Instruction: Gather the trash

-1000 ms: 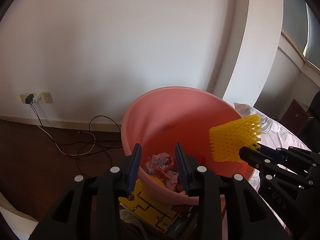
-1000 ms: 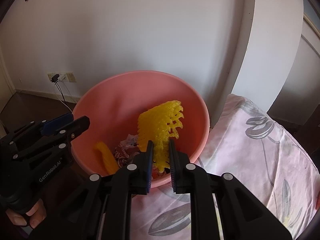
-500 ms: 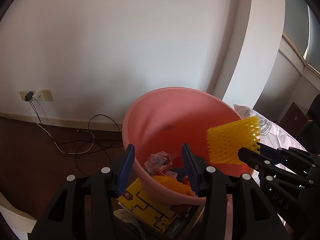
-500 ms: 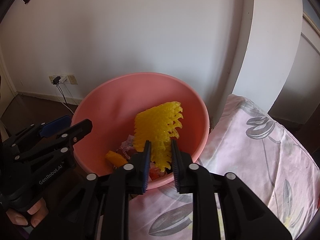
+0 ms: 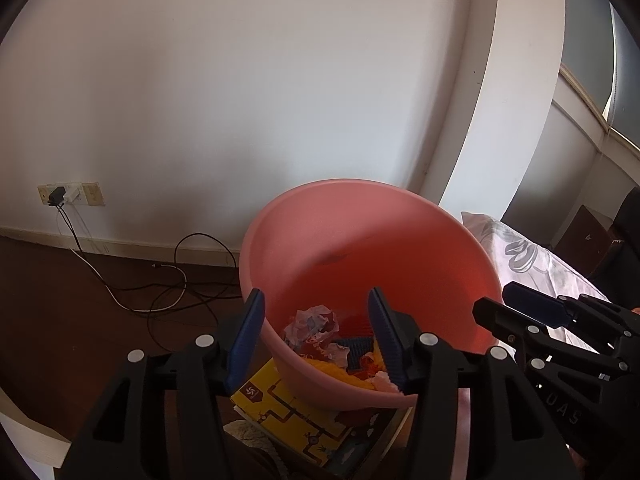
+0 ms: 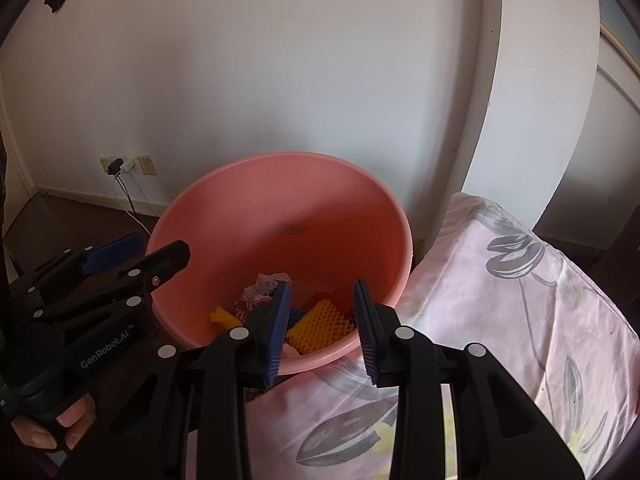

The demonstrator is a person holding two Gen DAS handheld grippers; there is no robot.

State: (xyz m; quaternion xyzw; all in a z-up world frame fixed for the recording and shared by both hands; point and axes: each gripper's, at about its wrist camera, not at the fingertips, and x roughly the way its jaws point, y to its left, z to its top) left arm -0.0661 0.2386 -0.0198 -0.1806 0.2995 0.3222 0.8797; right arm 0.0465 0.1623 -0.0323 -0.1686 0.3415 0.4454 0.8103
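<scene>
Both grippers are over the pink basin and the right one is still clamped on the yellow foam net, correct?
Not quite. The right gripper is open with nothing between its pads, its jaws having just been opening; the yellow foam net lies inside the pink basin, as the right wrist view shows. Both grippers are at the basin, the left gripper open too.

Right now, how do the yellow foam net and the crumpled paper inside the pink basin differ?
The yellow foam net is bright yellow with an open mesh; the crumpled paper is pale with printed patches and no holes. The net lies spread fairly flat; the paper is balled up. In the right wrist view the net lies nearer the camera, between the right gripper's open jaws, the paper farther back and left. Both rest loose in the pink basin, neither gripped.
</scene>
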